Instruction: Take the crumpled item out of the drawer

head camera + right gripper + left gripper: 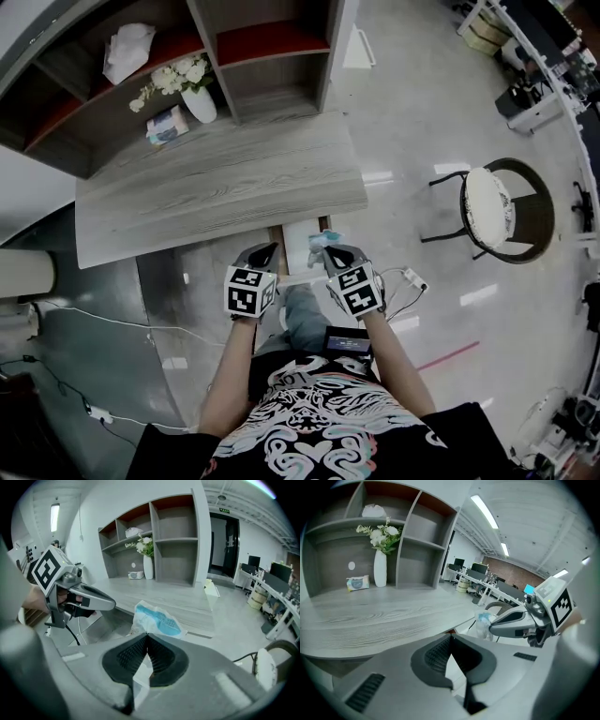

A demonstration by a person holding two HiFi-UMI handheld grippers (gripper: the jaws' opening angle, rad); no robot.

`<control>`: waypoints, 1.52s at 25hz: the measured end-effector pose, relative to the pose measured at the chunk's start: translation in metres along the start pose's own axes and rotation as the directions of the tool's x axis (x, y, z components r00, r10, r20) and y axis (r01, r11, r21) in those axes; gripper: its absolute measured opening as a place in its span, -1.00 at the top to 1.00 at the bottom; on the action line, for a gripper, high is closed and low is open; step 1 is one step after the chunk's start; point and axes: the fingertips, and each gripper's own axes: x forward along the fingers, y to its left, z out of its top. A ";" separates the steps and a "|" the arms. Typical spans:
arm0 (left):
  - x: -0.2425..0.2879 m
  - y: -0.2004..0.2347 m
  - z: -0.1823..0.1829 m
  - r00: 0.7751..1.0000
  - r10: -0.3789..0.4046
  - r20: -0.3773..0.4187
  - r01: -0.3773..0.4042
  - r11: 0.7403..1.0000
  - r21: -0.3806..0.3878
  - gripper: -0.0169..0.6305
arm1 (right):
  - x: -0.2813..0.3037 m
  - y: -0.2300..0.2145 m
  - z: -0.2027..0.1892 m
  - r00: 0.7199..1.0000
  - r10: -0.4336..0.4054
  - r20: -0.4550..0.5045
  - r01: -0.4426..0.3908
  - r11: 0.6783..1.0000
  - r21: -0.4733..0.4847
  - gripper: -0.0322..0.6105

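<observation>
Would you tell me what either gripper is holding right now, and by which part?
The right gripper pinches the crumpled white-and-blue wrapper by its lower edge, with the rest sticking out past the jaws. The left gripper is shut on nothing.

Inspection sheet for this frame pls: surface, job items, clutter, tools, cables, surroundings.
Surface: grey wood-grain desk with a shelf hutch at the back.
Job's things: drawer open under the desk's front edge; crumpled white-and-blue wrapper held above it.
Clutter: vase of flowers and tissue pack on the desk; white bundle on a shelf.
Grippers: left tool shut, nothing in it; right tool shut on the wrapper.
Cables: white cable on the floor at left; another cable beside the right tool.
Surroundings: round chair at right; office desks with monitors beyond.
</observation>
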 end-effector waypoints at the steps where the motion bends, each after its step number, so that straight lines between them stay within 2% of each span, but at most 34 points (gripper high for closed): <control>1: -0.004 -0.001 0.005 1.000 0.001 0.019 -0.001 1.000 0.001 0.95 | -0.003 -0.002 0.001 1.000 -0.013 0.006 0.013 1.000 0.007 0.88; 7: -0.030 -0.005 0.031 0.992 0.006 0.127 -0.007 1.000 0.000 0.95 | -0.021 0.004 0.013 0.998 -0.047 0.052 0.047 0.999 0.001 0.88; 15: -0.067 -0.016 0.058 0.968 0.008 0.249 -0.012 1.000 0.015 0.95 | -0.058 0.017 0.040 0.971 -0.081 0.224 0.091 0.995 -0.034 0.88; 22: -0.093 -0.027 0.084 0.948 -0.036 0.316 0.029 0.999 0.026 0.95 | -0.090 0.013 0.060 0.929 -0.095 0.359 0.080 0.995 0.057 0.88; 26: -0.108 -0.038 0.096 0.929 -0.069 0.365 0.067 0.998 0.018 0.95 | -0.112 0.015 0.069 0.902 -0.090 0.422 0.060 0.995 0.085 0.88; 31: -0.121 -0.049 0.111 0.897 -0.107 0.428 0.114 0.993 0.008 0.95 | -0.126 0.012 0.073 0.884 -0.108 0.454 0.076 0.993 0.088 0.88; 38: -0.127 -0.057 0.109 0.895 -0.127 0.427 0.129 0.991 0.024 0.95 | -0.129 0.020 0.070 0.886 -0.097 0.454 0.063 0.994 0.089 0.88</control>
